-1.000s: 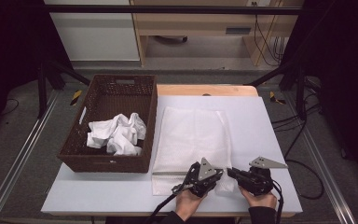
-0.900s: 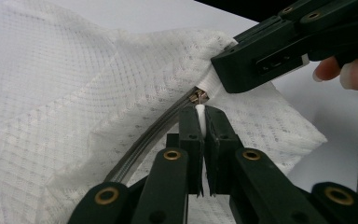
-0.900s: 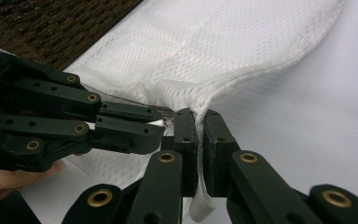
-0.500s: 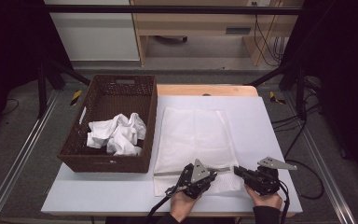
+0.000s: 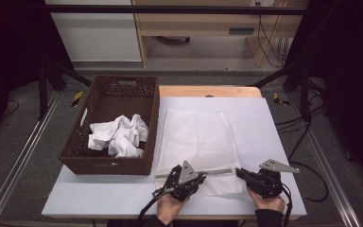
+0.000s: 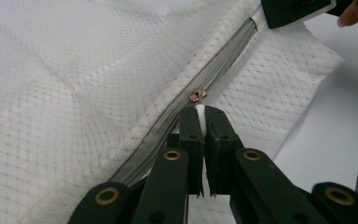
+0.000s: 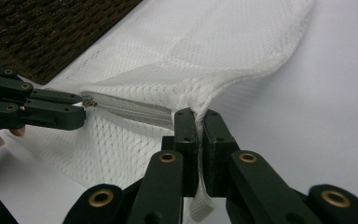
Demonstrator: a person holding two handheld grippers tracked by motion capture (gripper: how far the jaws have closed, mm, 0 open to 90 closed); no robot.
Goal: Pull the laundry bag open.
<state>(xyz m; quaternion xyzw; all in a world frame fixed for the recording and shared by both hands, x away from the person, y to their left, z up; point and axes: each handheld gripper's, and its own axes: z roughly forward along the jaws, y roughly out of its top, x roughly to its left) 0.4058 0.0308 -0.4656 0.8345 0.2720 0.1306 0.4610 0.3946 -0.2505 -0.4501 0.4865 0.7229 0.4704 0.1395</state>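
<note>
A white mesh bag lies flat on the white table, its grey zipper running along the near edge. My left gripper is shut on the white pull tab just behind the brass slider. My right gripper faces it from the right, shut on the bag's bunched edge at the zipper's end. In the right gripper view the left gripper holds the slider, and the zipper stretches taut to my right gripper.
A dark wicker basket stands left of the bag with crumpled white cloths inside. A wooden board lies at the table's far edge. Metal rails and cables run on the floor at both sides.
My left gripper has moved left along the zipper with the slider, leaving more grey zipper between the two grippers. The right gripper has stayed where it was.
</note>
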